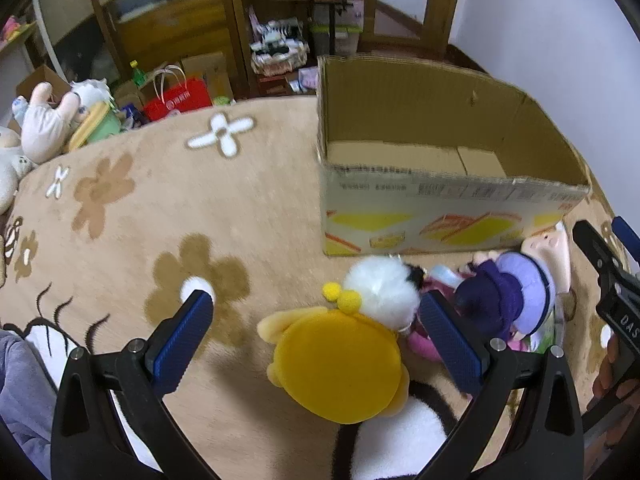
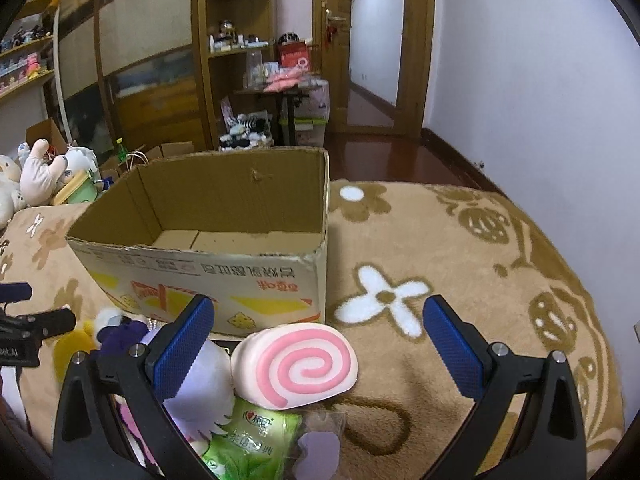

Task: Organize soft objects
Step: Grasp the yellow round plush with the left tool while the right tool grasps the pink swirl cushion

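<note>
Both wrist feeds gave me even indoor light of moderate brightness, apparently from overhead. Shadows were soft: I noted a faint one on the carpet (image 1: 120,208) under the yellow plush toy (image 1: 340,364), and another inside the cardboard box (image 2: 208,216) along its left wall. The white wall (image 2: 540,92) at right was the brightest area, close to washed out. The wooden floor (image 2: 384,152) by the doorway carried a glossy reflection. Fisheye distortion bent the door frame and carpet edge strongly, with black vignetting in all corners. The left view showed slight motion blur on the carpet's flower pattern; the distant shelves were soft in both.
</note>
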`<state>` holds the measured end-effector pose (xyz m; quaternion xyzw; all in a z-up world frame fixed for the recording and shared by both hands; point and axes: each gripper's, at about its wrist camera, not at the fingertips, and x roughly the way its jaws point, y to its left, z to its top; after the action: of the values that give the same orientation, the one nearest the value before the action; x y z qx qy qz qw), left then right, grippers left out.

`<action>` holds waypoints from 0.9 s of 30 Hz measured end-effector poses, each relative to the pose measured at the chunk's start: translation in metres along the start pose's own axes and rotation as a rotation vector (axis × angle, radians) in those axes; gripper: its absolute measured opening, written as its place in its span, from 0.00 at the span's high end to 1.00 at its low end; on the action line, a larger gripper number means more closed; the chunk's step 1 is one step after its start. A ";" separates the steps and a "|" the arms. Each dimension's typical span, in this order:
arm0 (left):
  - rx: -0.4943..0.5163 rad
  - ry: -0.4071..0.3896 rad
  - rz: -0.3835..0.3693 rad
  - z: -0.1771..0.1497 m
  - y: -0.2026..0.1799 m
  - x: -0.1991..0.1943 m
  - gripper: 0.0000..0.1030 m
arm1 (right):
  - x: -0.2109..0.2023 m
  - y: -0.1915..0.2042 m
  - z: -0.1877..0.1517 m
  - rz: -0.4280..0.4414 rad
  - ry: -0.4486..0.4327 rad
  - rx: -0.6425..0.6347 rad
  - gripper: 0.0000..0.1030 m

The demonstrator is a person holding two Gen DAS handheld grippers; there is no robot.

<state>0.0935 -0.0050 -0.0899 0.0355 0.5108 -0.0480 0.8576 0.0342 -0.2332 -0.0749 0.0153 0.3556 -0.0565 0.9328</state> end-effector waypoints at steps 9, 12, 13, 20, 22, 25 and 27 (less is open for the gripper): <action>0.058 0.116 -0.010 -0.009 -0.012 0.026 0.01 | 0.019 -0.009 -0.006 0.022 0.064 0.049 0.00; 0.062 0.157 -0.024 -0.013 -0.014 0.033 0.01 | 0.021 -0.011 -0.006 0.043 0.074 0.071 0.00; 0.061 0.166 -0.024 -0.013 -0.013 0.035 0.01 | 0.021 -0.010 -0.006 0.044 0.076 0.069 0.00; 0.047 0.246 -0.029 -0.016 -0.010 0.051 0.01 | 0.034 -0.008 -0.010 0.057 0.142 0.064 0.20; 0.049 0.259 -0.033 -0.018 -0.010 0.054 0.01 | 0.037 -0.009 -0.012 0.061 0.157 0.071 0.21; 0.049 0.278 -0.038 -0.020 -0.012 0.057 0.01 | 0.039 -0.010 -0.013 0.067 0.172 0.079 0.21; 0.046 0.293 -0.036 -0.021 -0.009 0.062 0.01 | 0.042 -0.011 -0.015 0.079 0.191 0.092 0.21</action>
<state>0.1036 -0.0147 -0.1541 0.0526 0.6297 -0.0694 0.7719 0.0542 -0.2470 -0.1140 0.0774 0.4391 -0.0341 0.8944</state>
